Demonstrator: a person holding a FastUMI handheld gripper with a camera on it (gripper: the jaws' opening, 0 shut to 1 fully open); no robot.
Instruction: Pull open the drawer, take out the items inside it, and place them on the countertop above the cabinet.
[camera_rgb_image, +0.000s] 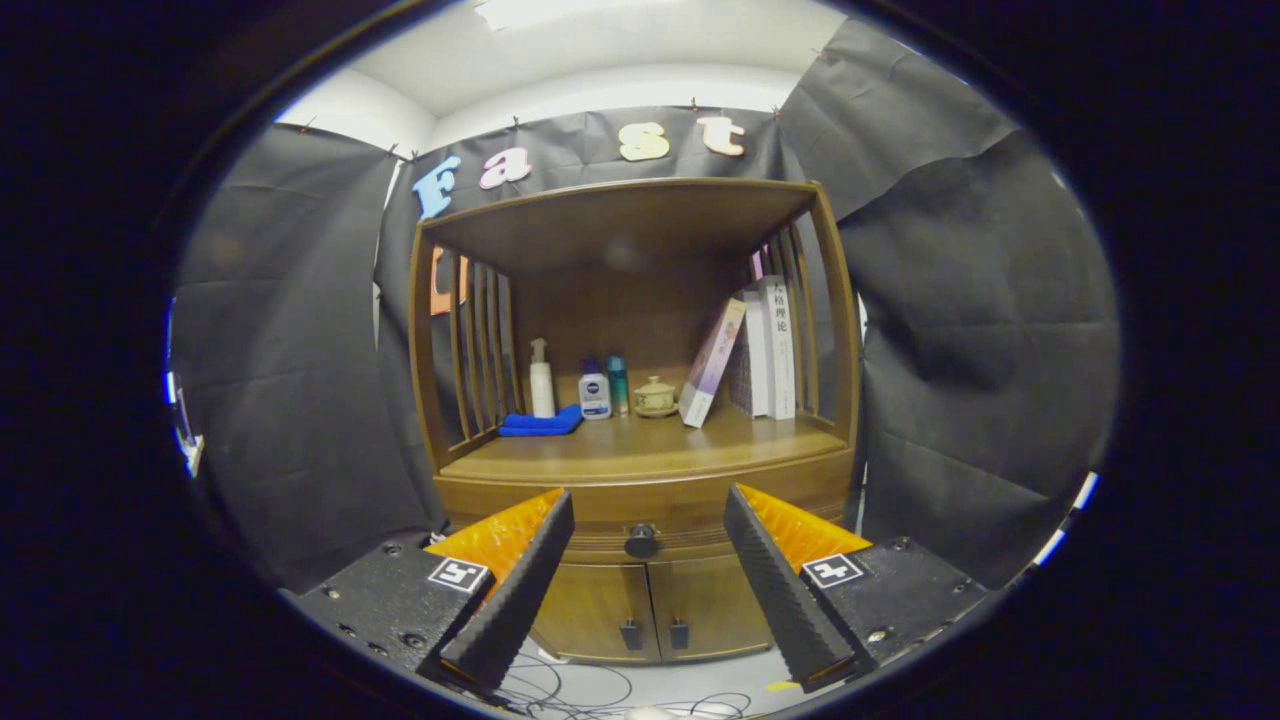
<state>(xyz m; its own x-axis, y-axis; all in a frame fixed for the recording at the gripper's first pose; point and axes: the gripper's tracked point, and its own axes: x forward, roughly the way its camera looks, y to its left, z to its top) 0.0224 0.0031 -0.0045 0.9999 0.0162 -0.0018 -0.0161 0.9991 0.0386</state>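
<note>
My fingers (530, 560) stand wide apart around nothing, and between them I see the round knob (641, 540) of the closed drawer (650, 505), still some way ahead. Just above it lies the countertop (640, 452), carrying a blue cloth (541, 424), bottles (594, 390) and books (770, 345) at the far side.

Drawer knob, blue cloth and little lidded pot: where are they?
Drawer knob (642, 541): gripper view, its round face.
Blue cloth (541, 423): gripper view, folded top.
Little lidded pot (655, 396): gripper view, its body.
</note>
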